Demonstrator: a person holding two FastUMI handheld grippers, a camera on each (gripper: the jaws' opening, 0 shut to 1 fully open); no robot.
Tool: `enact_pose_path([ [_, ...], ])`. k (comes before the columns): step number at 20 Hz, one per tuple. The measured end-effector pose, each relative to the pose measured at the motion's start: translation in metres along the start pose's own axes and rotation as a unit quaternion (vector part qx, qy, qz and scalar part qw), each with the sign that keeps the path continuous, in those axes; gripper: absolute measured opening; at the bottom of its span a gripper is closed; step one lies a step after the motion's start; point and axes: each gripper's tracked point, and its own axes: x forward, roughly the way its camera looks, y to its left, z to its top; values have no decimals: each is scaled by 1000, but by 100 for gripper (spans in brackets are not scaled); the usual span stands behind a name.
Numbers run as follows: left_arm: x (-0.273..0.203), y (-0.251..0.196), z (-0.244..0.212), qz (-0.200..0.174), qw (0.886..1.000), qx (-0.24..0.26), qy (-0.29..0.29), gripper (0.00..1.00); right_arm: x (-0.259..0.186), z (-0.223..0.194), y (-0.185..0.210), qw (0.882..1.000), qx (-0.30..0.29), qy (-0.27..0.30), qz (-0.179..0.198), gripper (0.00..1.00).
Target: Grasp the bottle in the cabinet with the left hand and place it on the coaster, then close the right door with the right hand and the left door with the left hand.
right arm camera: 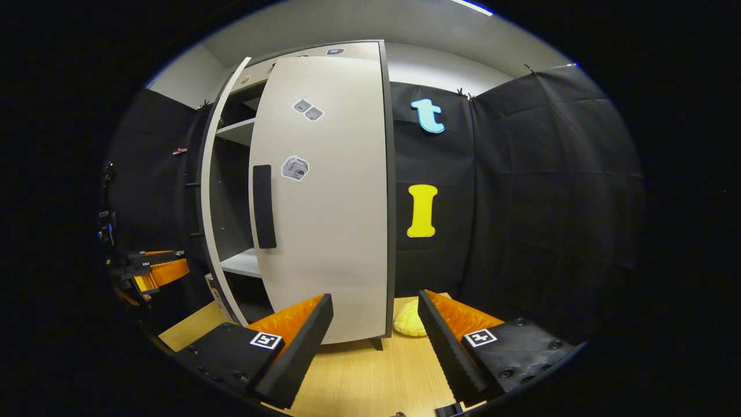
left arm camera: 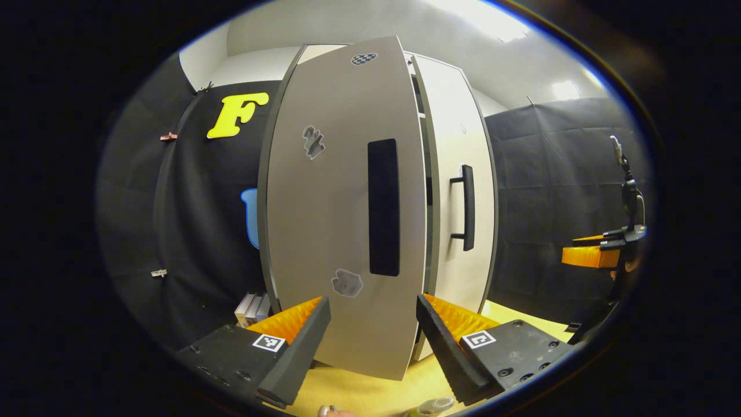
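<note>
**Ana:** Fingers on both tools are spread apart and hold nothing. In the left gripper view the left gripper [left arm camera: 373,341] faces the left door [left arm camera: 341,202] head-on, its dark handle [left arm camera: 384,207] at frame centre.

**Ben:** And the bottle?

**Ana:** I judge the clear rounded thing at the very bottom edge of that view to be the bottle [left arm camera: 431,407], down on the table [left arm camera: 370,394] just below the fingers. It is cut off, so I cannot tell whether a coaster is under it.

**Ben:** So which step are we on?

**Ana:** Closing doors, I would say. In the right gripper view the right gripper [right arm camera: 375,339] sits in front of the right door [right arm camera: 324,197], which looks nearly flush with the cabinet [right arm camera: 237,191]. The left door is swung out, with shelves showing in the gap at centre left of that frame.

**Ben:** Next move?

**Ana:** Probably the left gripper pushes the left door's face inward, near its handle edge, until the gap shuts. The other gripper [left arm camera: 602,249], at right of the left gripper view, should keep out of the way.
</note>
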Motion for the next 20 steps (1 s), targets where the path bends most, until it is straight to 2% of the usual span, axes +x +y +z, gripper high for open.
enact_pose_path([
  [1,-1,-1,1,1,1000,-1,0,95,0,0,2,1000,-2,0,5,98],
  [8,-9,-8,3,15,1000,8,-2,95,-1,0,14,999,-8,3,38,98],
  [15,-12,-4,5,17,1000,8,-2,95,-6,4,17,999,-7,-4,46,98],
  [16,-13,-3,5,17,1000,9,-2,92,-6,5,18,999,-8,-5,47,98],
  [17,-14,-4,5,16,1000,11,-2,95,-6,6,18,999,-8,-6,46,98],
  [20,-15,-3,8,17,1000,17,-5,95,-7,7,19,999,-7,-6,48,98],
])
